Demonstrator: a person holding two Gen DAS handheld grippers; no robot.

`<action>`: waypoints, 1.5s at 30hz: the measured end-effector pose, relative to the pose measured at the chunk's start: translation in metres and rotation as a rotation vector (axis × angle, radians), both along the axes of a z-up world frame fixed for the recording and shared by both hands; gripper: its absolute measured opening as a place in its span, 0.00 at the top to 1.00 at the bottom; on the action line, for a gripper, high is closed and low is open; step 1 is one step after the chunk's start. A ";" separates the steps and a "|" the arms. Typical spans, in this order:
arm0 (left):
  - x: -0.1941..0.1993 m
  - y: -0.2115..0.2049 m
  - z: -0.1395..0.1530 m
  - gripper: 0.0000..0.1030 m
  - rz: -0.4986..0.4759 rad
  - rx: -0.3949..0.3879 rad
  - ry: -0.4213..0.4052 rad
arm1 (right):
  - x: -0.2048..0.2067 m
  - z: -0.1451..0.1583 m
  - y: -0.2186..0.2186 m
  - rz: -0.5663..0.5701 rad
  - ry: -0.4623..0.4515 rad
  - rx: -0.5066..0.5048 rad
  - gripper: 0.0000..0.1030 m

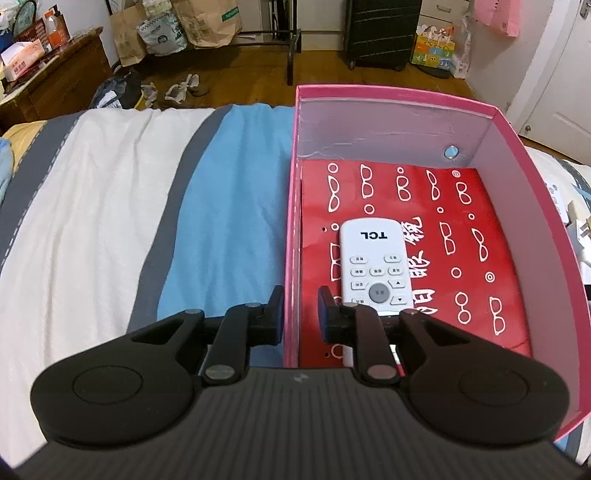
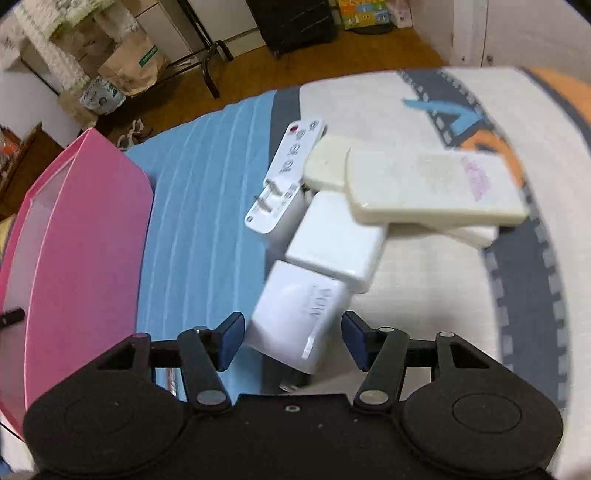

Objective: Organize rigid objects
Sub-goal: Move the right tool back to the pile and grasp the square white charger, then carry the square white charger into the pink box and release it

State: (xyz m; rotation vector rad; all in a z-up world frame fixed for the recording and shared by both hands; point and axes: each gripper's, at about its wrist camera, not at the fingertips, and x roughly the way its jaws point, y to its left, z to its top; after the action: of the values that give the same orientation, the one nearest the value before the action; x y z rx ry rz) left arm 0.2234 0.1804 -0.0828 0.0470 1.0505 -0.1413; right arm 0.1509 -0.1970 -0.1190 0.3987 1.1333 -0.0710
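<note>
A pink box [image 1: 406, 96] stands on the bed, with a red patterned sheet [image 1: 461, 258] on its floor and a white TCL remote [image 1: 375, 266] lying on it. My left gripper [image 1: 301, 308] straddles the box's left wall, one finger outside and one inside; whether it clamps the wall I cannot tell. In the right wrist view my right gripper [image 2: 293, 332] is open around a white charger block [image 2: 299, 314], not closed on it. Beyond lie another white block [image 2: 336, 243], a plug adapter [image 2: 275, 206], a small white remote [image 2: 299, 147] and a cream remote [image 2: 432, 188].
The bed has a blue, white and grey cover [image 1: 229, 206]. The pink box [image 2: 74, 240] stands left of the pile in the right wrist view. Paper bags [image 1: 207, 22], a dark suitcase [image 1: 380, 33] and shoes [image 1: 184, 88] are on the wooden floor beyond.
</note>
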 end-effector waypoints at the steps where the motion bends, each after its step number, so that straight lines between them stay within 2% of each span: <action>1: 0.000 0.000 -0.001 0.85 0.000 0.000 -0.001 | 0.002 -0.005 0.001 -0.011 0.002 0.003 0.34; 8: 0.002 0.002 -0.004 0.86 0.021 0.000 0.001 | 0.005 -0.009 0.023 0.061 -0.031 -0.141 0.35; 12: 0.001 0.002 -0.004 0.86 0.023 -0.004 0.001 | 0.001 -0.004 0.026 0.081 -0.047 -0.173 0.37; 17: -0.001 -0.002 -0.006 0.88 0.036 0.035 -0.001 | -0.007 0.005 0.024 0.078 -0.068 -0.142 0.38; 20: -0.001 -0.002 -0.006 0.88 0.033 0.024 0.004 | -0.010 0.008 0.026 0.088 -0.072 -0.107 0.39; 26: -0.002 0.002 -0.002 0.88 0.040 0.001 0.000 | -0.015 0.014 0.031 0.091 -0.089 -0.107 0.39; 30: -0.002 0.004 -0.003 0.93 0.066 -0.001 -0.016 | -0.028 0.030 0.040 0.130 -0.165 -0.088 0.39; 33: -0.001 0.005 -0.001 0.93 0.064 -0.012 -0.017 | -0.040 0.049 0.052 0.148 -0.223 -0.020 0.39; 37: -0.003 0.003 0.000 0.93 0.050 0.001 -0.020 | -0.062 0.093 0.087 0.272 -0.348 -0.004 0.39; 40: -0.001 0.005 0.000 0.93 0.063 -0.009 -0.013 | -0.075 0.123 0.119 0.447 -0.416 0.015 0.39; 42: 0.000 0.007 0.000 0.93 0.077 -0.014 -0.009 | -0.075 0.131 0.139 0.527 -0.417 0.047 0.40; 45: -0.001 0.007 0.001 0.93 0.068 -0.030 -0.017 | -0.063 0.128 0.171 0.613 -0.373 0.052 0.42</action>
State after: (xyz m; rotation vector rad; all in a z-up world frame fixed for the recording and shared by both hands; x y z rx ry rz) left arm 0.2222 0.1878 -0.0819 -0.0147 1.0314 -0.0948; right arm 0.0876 -0.0258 0.0092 0.0892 0.8467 0.5509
